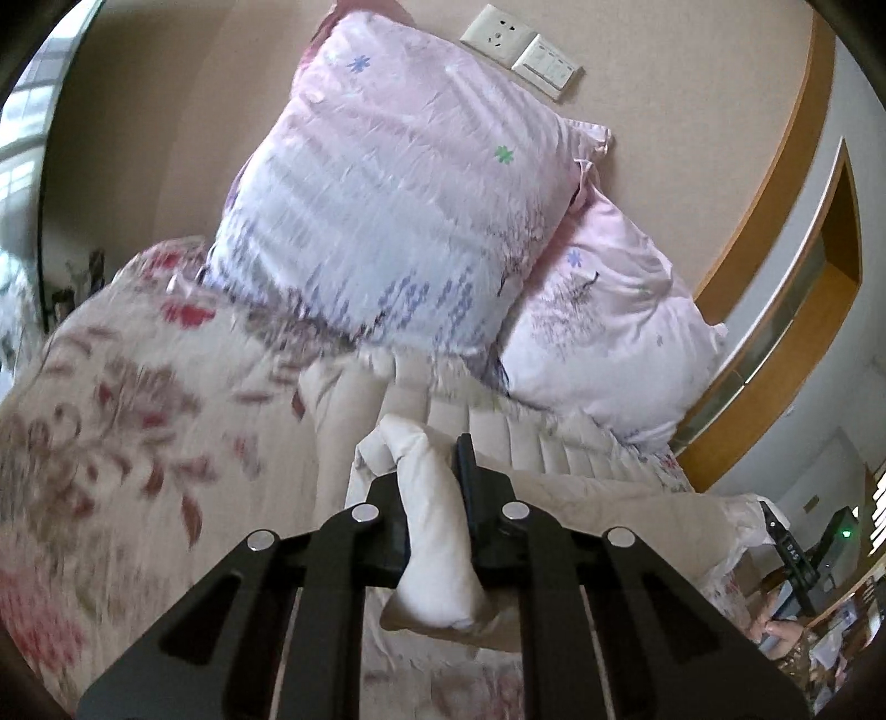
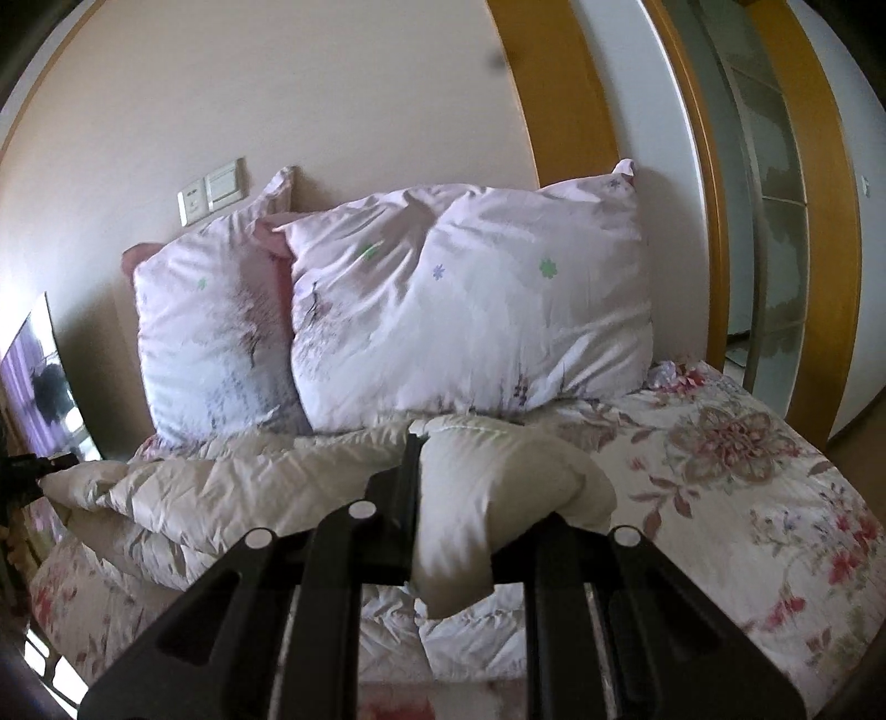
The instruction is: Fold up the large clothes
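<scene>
A cream padded garment (image 1: 531, 443) lies bunched across the flowered bed, lifted at both ends. In the left wrist view, my left gripper (image 1: 432, 476) is shut on a thick fold of it, and the cloth bulges out between and below the fingers. My right gripper (image 2: 482, 487) is shut on another fold of the same garment (image 2: 249, 487); that fold drapes over its right finger and hides it. The span between the two grips sags in creases. The other gripper shows small at each view's edge, right one (image 1: 786, 545), left one (image 2: 27, 471).
Two pink pillows (image 2: 470, 310) (image 2: 210, 343) lean on the wall at the head of the bed, just behind the garment. The flowered bedcover (image 2: 747, 471) stretches out to the right. A wooden door frame (image 2: 554, 83) and wall sockets (image 1: 501, 33) stand behind.
</scene>
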`<state>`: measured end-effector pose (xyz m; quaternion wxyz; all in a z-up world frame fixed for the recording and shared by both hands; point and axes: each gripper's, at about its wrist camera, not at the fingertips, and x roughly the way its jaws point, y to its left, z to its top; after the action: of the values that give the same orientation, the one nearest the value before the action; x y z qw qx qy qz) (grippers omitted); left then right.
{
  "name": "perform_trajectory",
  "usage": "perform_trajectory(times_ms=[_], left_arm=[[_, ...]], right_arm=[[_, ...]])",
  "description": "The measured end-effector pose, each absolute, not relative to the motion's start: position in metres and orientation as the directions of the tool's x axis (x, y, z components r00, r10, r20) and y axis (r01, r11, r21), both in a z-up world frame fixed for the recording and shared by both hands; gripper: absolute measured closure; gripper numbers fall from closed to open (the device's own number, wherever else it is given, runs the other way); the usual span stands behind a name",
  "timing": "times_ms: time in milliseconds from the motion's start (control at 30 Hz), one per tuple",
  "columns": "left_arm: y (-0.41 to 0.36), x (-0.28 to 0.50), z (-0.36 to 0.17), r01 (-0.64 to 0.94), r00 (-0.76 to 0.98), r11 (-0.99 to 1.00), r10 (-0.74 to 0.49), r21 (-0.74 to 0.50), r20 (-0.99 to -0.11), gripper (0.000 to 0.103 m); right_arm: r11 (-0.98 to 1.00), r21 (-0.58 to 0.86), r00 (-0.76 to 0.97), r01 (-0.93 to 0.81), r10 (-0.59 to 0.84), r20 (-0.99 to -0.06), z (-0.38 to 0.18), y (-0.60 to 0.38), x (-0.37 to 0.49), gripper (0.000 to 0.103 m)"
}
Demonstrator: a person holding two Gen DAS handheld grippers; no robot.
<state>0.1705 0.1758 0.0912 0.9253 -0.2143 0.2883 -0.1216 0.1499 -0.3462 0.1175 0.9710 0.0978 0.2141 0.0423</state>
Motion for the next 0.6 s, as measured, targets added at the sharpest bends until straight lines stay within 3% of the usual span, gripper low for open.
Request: perform_trajectory(times_ms=[200, 433, 533, 567, 600], left_arm=[[0.172, 0.233, 0.088, 0.069, 0.812, 0.875, -0.329, -0.480, -0.483, 0.092], [0.180, 0.296, 0.034, -0.040, 0.745, 0.814, -0.362, -0.580, -0.560, 0.092], [0.182, 0.307, 0.023, -0.049, 0.730, 0.788, -0.391, -0.614, -0.560, 0.092], [0.183, 0.310, 0.022, -0.048, 0.727, 0.779, -0.402, -0.626, -0.556, 0.092], [0.184, 0.312, 0.021, -0.063, 0.731, 0.774, -0.394, -0.630, -0.558, 0.092]], right_arm=[[0.944, 0.329, 0.897, -0.011, 0.155, -0.414, 0.115, -0.357, 0.216, 0.088], [0.901, 0.417, 0.789, 0.119, 0.170, -0.591, 0.052, -0.364, 0.304, 0.088], [0.872, 0.470, 0.774, 0.138, 0.201, -0.600, 0.040, -0.368, 0.320, 0.082], [0.860, 0.489, 0.774, 0.141, 0.212, -0.596, 0.038, -0.369, 0.323, 0.076], [0.843, 0.519, 0.772, 0.143, 0.233, -0.591, 0.037, -0.371, 0.330, 0.064]])
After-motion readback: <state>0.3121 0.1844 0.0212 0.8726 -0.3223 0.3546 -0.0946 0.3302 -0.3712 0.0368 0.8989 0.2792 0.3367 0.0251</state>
